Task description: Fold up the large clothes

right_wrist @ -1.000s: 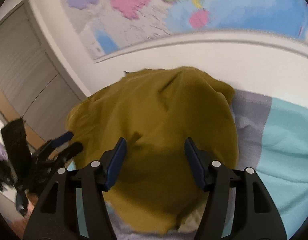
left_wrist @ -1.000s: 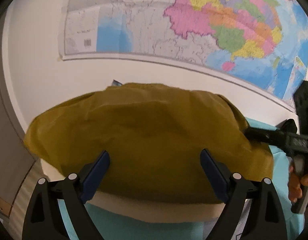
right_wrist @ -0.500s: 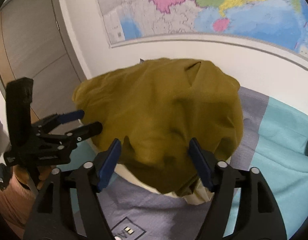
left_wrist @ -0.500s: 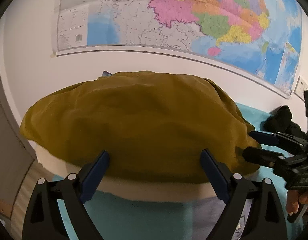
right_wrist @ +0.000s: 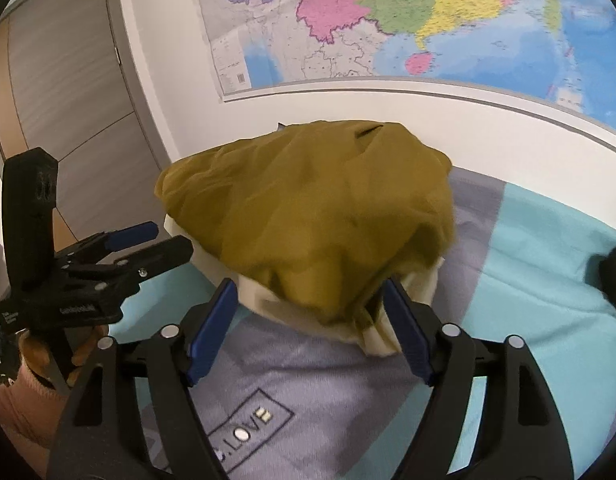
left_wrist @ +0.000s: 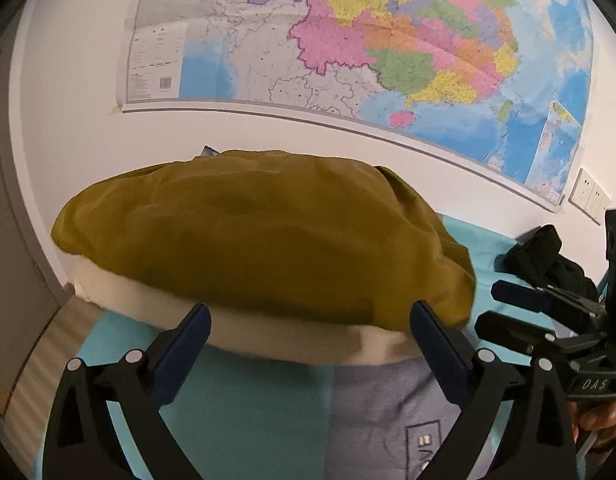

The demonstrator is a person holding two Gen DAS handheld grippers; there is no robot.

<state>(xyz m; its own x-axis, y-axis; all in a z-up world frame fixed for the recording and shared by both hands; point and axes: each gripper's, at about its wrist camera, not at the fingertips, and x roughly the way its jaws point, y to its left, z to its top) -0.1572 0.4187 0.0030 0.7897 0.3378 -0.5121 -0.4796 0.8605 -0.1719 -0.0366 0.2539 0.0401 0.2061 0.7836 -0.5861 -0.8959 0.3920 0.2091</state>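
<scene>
Wall map: fills the wall behind the bed, straight above the garment.
Bed: teal and grey cover, and the garment sits on it at the wall end.
Garment: mustard cloth, piled in a rounded heap over a cream layer whose edge peeks out along the near side. A second ago it filled both views and lay between the fingers; now it sits further off, with bare cover showing in front of it.
Black cloth: dark bundle on the bed, off to the right of the garment, untouched.
Left gripper: jaws opening, as wide as they go, nothing between them. It has drawn back, and its tips now frame the near edge of the garment without touching.
Right gripper: jaws opening too, clearly wider than a second ago. The garment's near corner shows between the tips, but the pads are not pressing on it.
What it means: both have let go and backed off, so this fold looks laid down. Likely next is a fresh grab at an edge, or the piece is done.
</scene>
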